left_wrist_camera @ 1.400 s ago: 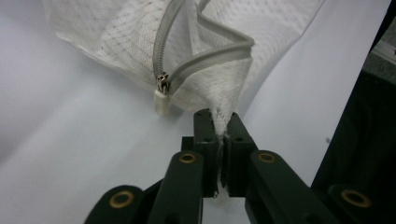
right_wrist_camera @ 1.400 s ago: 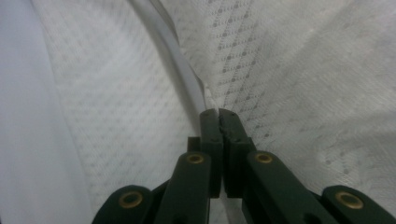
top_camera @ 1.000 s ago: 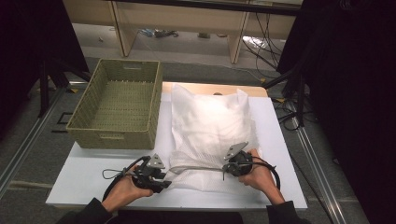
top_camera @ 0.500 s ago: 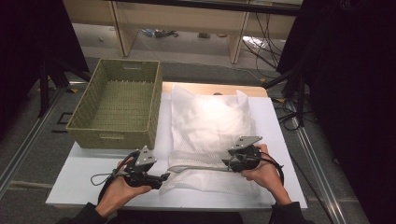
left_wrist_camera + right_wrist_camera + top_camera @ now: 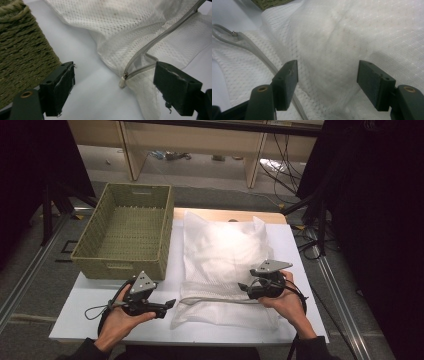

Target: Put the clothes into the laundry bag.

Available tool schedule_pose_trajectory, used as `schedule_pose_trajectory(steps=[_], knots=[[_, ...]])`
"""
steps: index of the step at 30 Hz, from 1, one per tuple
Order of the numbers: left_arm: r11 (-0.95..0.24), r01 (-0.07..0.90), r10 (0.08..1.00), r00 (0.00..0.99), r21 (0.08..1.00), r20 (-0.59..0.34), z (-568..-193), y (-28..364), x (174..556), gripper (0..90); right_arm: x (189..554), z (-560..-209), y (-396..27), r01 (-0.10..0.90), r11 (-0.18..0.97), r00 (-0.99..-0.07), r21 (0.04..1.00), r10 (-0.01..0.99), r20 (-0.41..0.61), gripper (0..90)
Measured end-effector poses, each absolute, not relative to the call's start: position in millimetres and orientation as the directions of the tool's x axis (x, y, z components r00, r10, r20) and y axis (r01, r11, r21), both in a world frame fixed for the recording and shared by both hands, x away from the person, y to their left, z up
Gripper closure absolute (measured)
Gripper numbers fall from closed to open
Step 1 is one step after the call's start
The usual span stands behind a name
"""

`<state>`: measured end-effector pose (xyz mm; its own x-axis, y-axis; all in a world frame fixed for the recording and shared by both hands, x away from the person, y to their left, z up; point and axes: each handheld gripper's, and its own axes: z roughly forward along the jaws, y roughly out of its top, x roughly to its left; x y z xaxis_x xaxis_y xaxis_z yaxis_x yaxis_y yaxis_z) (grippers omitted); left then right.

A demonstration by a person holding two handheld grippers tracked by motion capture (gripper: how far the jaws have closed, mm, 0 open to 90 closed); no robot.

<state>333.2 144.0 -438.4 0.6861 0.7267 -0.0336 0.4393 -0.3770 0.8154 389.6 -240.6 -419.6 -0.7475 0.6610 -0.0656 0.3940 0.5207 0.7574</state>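
obstacle: wicker basket [image 5: 125,237] far-left | free: bare table [image 5: 82,312] front-left of mesh bag [image 5: 225,265]

White mesh laundry bag [image 5: 225,265]: fine dotted weave, faint brownish specks near top, pale grey zipper strip [image 5: 160,35] w/ cream-white pull tab [image 5: 122,82]. Olive-green woven rectangular basket [image 5: 125,235]: ribbed rope pattern, darker in the grooves. Flat white table top [image 5: 100,305], light wood edge at far side. Both grippers black; left gripper [image 5: 170,304] & right gripper [image 5: 243,288] each w/ grey triangular plate, brass-coloured rivets by the pads.
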Motion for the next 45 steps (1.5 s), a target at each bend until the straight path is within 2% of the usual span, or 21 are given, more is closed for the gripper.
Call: schedule_pose_trajectory(steps=[2,4,5,6,9,14,17,19,21,22,24,30,33,38,40,44,45], knots=[[-0.402,0.430,0.730,0.684,0.808,0.000,-437,147,333,18.0,387,-418,-241,0.412,0.504,-0.738,0.759,0.673,-0.047,33.2],[-0.363,0.451,0.741,0.670,0.816,-0.040,-437,149,332,18.0,386,-417,-241,0.414,0.493,-0.737,0.765,0.675,-0.036,32.0],[-0.368,0.450,0.740,0.671,0.813,-0.036,-437,151,332,18.0,387,-417,-241,0.391,0.504,-0.745,0.770,0.665,-0.057,31.4],[-0.382,0.433,0.732,0.681,0.817,-0.019,-437,154,332,18.0,386,-417,-240,0.419,0.482,-0.729,0.769,0.683,-0.031,30.9],[-0.359,0.445,0.732,0.679,0.821,-0.048,-437,157,330,17.8,382,-415,-240,0.424,0.483,-0.728,0.766,0.685,-0.029,28.2],[-0.373,0.435,0.722,0.691,0.820,-0.038,-438,166,325,17.4,370,-412,-240,0.408,0.479,-0.739,0.777,0.673,-0.026,25.0],[-0.317,0.459,0.743,0.664,0.830,-0.084,-440,170,318,17.2,363,-413,-241,0.393,0.477,-0.740,0.786,0.672,-0.038,23.2],[-0.322,0.445,0.741,0.668,0.836,-0.070,-440,178,315,16.4,358,-415,-244,0.403,0.456,-0.719,0.793,0.695,-0.035,21.3],[-0.278,0.443,0.752,0.653,0.852,-0.094,-441,181,309,15.2,353,-416,-247,0.401,0.443,-0.707,0.802,0.706,-0.037,20.6],[-0.233,0.470,0.758,0.636,0.851,-0.144,-440,182,305,15.4,349,-416,-249,0.404,0.425,-0.687,0.810,0.726,-0.038,20.1],[-0.201,0.479,0.747,0.639,0.854,-0.183,-439,184,300,15.3,341,-419,-251,0.414,0.392,-0.664,0.822,0.747,-0.022,19.5],[-0.188,0.438,0.745,0.647,0.879,-0.163,-439,188,294,15.3,319,-425,-259,0.413,0.371,-0.674,0.832,0.738,0.006,19.2],[-0.245,0.409,0.737,0.668,0.879,-0.106,-439,183,289,15.4,310,-428,-261,0.422,0.366,-0.676,0.829,0.736,0.019,18.9],[-0.314,0.366,0.672,0.737,0.876,-0.067,-439,170,286,17.8,301,-432,-262,0.454,0.355,-0.687,0.817,0.723,0.067,20.5],[-0.322,0.348,0.657,0.752,0.880,-0.057,-438,169,287,16.9,297,-431,-263,0.441,0.364,-0.675,0.821,0.737,0.036,19.6],[-0.321,0.353,0.663,0.747,0.879,-0.058,-438,168,286,16.8,294,-434,-265,0.436,0.367,-0.682,0.822,0.731,0.036,18.5],[-0.302,0.376,0.675,0.733,0.876,-0.082,-438,167,285,16.8,293,-434,-266,0.436,0.369,-0.686,0.821,0.726,0.039,18.3]])
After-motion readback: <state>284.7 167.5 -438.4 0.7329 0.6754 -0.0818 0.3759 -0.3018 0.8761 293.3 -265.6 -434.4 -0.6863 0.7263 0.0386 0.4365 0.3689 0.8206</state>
